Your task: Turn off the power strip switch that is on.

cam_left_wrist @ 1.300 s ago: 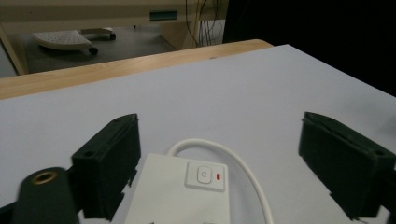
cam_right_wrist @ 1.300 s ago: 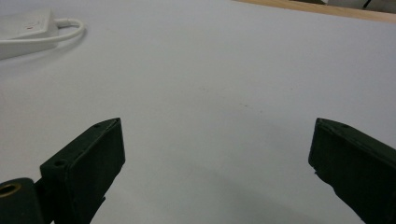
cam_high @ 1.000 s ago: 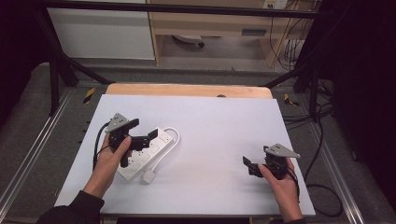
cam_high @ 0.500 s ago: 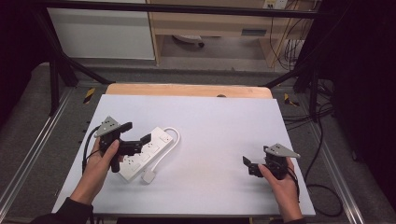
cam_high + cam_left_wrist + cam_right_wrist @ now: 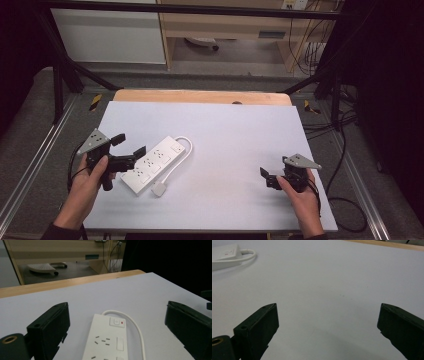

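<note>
Since a second ago the left gripper [image 5: 129, 144] has drawn back toward the table's near-left edge, off the long white plastic power strip [image 5: 151, 164], which lies diagonally on the pale grey tabletop [image 5: 235, 140]. Its jaws are wide open, empty, straddling the strip's near end. The right gripper [image 5: 267, 177] rests open and empty, well apart. This looks like lining up a grasp; next, ease forward and close across the strip's body, clear of its looped white cable [image 5: 176, 162] and plug [image 5: 159, 189].
</note>
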